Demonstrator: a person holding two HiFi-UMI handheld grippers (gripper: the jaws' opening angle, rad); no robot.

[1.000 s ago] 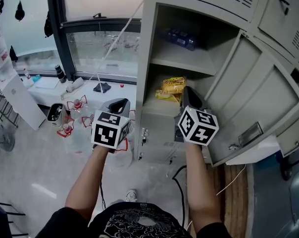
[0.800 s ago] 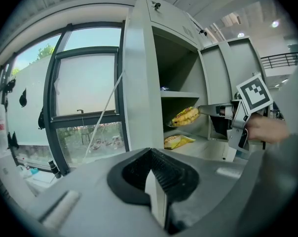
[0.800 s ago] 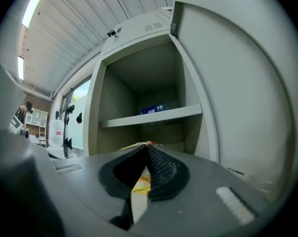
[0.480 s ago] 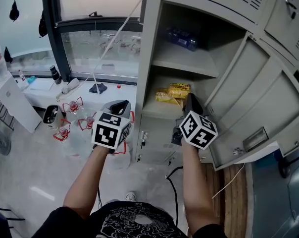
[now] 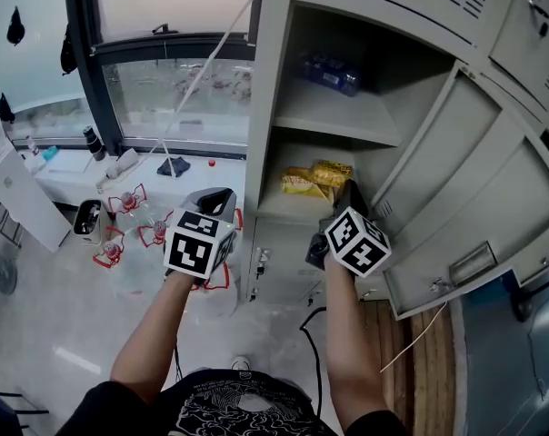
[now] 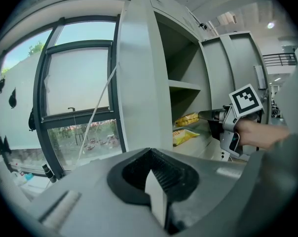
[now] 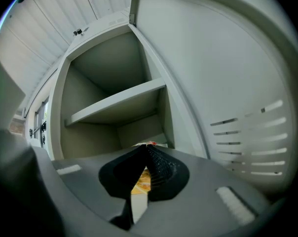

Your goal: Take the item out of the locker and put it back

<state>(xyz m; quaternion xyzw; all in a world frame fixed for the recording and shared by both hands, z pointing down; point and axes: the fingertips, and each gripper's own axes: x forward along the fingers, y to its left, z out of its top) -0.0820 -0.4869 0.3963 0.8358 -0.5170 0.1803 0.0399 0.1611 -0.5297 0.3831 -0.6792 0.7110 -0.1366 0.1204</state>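
Fingers (image 7: 161,171) of right gripper (image 5: 349,190) and left gripper (image 5: 222,193) are closed, empty. Yellow plastic snack packets (image 5: 315,178) lie on the grey metal locker's (image 5: 265,107) lower shelf, just beyond the right tip; only the head view shows the blue pack (image 5: 334,71) above. The right gripper has sunk.

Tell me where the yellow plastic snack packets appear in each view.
Head view: yellow plastic snack packets, just right of centre.
Left gripper view: packets, right of centre.
Right gripper view: packets, low centre, only a yellow sliver.
Shared landmark: the grey metal shelf above them.

grey locker (image 5: 267,107), yellow snack packets (image 5: 316,178)
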